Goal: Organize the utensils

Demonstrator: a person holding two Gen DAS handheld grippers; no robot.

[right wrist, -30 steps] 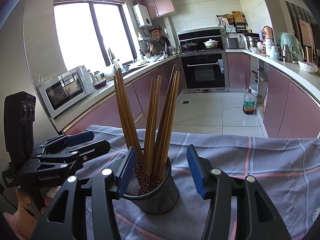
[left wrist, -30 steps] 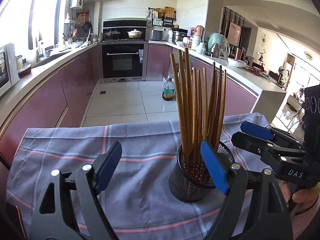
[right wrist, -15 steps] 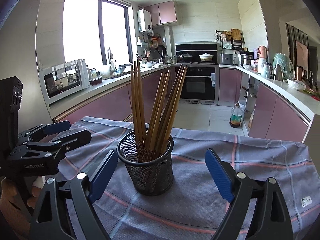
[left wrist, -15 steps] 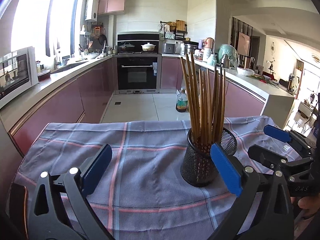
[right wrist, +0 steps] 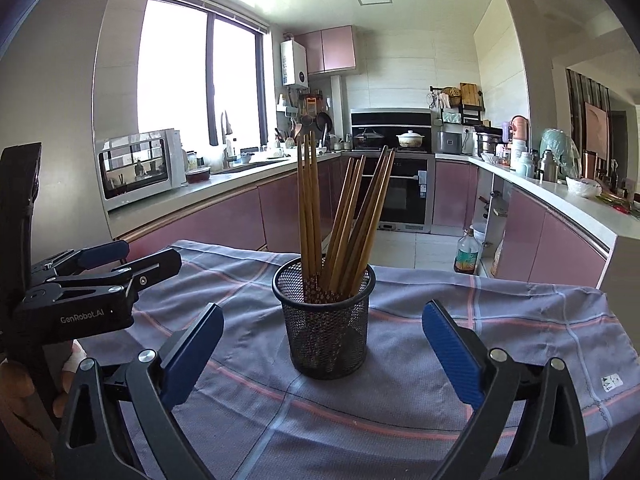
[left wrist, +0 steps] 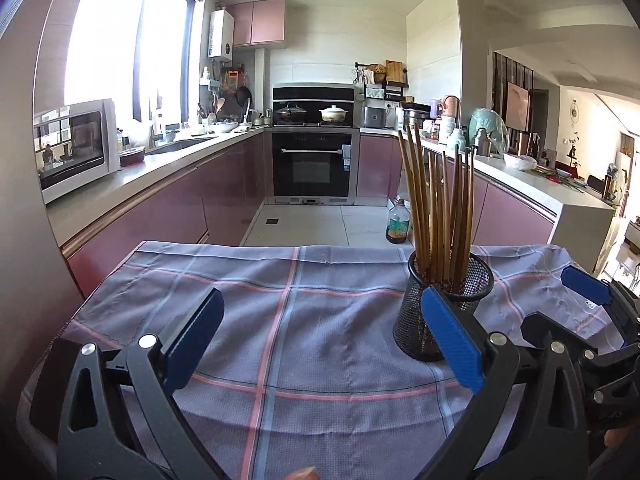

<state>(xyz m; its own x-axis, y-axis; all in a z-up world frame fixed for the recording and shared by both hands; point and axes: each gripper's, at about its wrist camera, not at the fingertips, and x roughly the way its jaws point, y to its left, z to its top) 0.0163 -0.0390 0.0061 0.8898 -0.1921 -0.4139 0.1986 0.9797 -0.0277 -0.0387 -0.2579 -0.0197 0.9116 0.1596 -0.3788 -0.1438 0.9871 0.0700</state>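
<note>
- The left gripper [left wrist: 320, 344] stands with its blue-padded fingers [left wrist: 194, 336] spread wide, nothing between them but bare cloth; its right pad overlaps the mesh cup in the left wrist view, though contact cannot be told.
- The right gripper [right wrist: 322, 354] has its jaws opening, pads [right wrist: 452, 354] well clear on either side of the black mesh cup [right wrist: 326, 320], which sits ahead of the fingertips rather than clamped by them.
- A bundle of brown chopsticks [right wrist: 340, 220] stands in the cup, long axes near upright, tips fanning upward: one cluster vertical, the other leaning toward the right of the right wrist view.
- The cup rests upright on a grey-blue checked cloth [left wrist: 288, 320] with pink stripes, toward the right part of the cloth as the left wrist camera sees it.
- Open cloth spreads to the left of the cup and in front of it; the cloth's far edge drops off toward the tiled kitchen floor [left wrist: 304, 224].
- The left gripper's body shows at the left border of the right wrist view, beside the cup but apart from it, with a person's fingers [right wrist: 16, 384] under it.
</note>
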